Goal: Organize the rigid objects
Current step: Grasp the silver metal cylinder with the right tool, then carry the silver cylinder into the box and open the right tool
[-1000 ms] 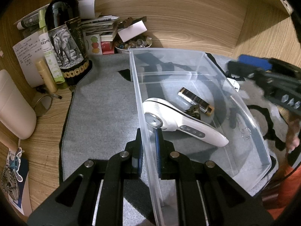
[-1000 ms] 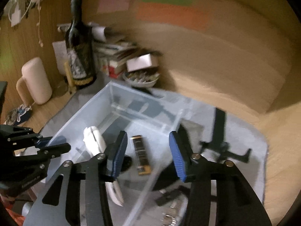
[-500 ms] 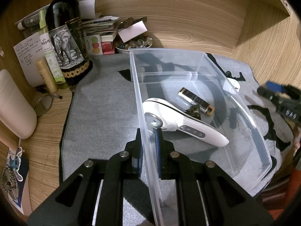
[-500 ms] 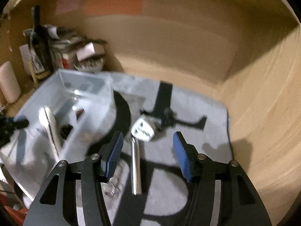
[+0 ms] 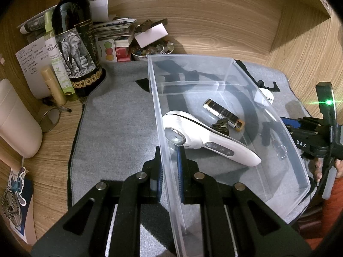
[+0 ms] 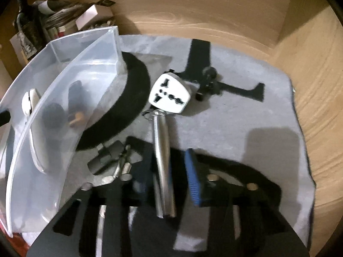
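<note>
surface: grey felt mat (image 5: pixel 120 124) on wooden desk (image 6: pixel 317 111) | left gripper (image 5: pixel 169 171) clamped on clear bin (image 5: pixel 214 85) wall | right gripper (image 6: pixel 169 171) closing around metal tube (image 6: pixel 161 150) on mat, beside bin

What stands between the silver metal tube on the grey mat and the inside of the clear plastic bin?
Only the clear bin's near wall, which the tube must be lifted over. The silver tube already lies between the closing jaws of the right gripper. The left gripper clamps the bin's other wall.
</note>
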Demonstrator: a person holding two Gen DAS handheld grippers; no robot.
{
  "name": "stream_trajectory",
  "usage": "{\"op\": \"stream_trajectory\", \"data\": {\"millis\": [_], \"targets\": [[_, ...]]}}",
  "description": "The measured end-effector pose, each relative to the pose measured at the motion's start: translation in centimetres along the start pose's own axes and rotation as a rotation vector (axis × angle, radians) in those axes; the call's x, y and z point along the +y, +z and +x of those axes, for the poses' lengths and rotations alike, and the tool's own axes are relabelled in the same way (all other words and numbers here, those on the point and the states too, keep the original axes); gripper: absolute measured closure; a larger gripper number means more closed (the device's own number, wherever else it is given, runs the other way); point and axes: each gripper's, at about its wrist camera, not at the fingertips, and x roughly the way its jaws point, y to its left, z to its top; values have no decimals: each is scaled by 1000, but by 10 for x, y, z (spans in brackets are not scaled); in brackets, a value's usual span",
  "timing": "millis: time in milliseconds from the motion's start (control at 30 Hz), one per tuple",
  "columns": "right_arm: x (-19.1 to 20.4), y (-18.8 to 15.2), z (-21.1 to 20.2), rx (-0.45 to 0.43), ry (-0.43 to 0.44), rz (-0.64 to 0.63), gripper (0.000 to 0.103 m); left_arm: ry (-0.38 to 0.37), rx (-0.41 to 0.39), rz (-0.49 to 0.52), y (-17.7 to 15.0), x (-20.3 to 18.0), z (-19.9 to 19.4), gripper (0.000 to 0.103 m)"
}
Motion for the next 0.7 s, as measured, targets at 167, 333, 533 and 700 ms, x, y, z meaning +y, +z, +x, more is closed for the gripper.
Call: {"op": "stream_trajectory", "data": {"millis": [167, 333, 533, 700], "targets": [[3, 0, 0, -17, 21, 4, 89, 0, 2, 1, -2, 2, 0, 93], [3, -2, -11, -36, 24, 15, 89, 1, 4, 2, -3, 2, 0, 93], [2, 1, -39, -115, 25, 23, 89, 1, 4, 2, -3, 2, 0, 93], [4, 6, -67, -195, 23, 11, 89, 1, 4, 2, -3, 2, 0, 93]]}}
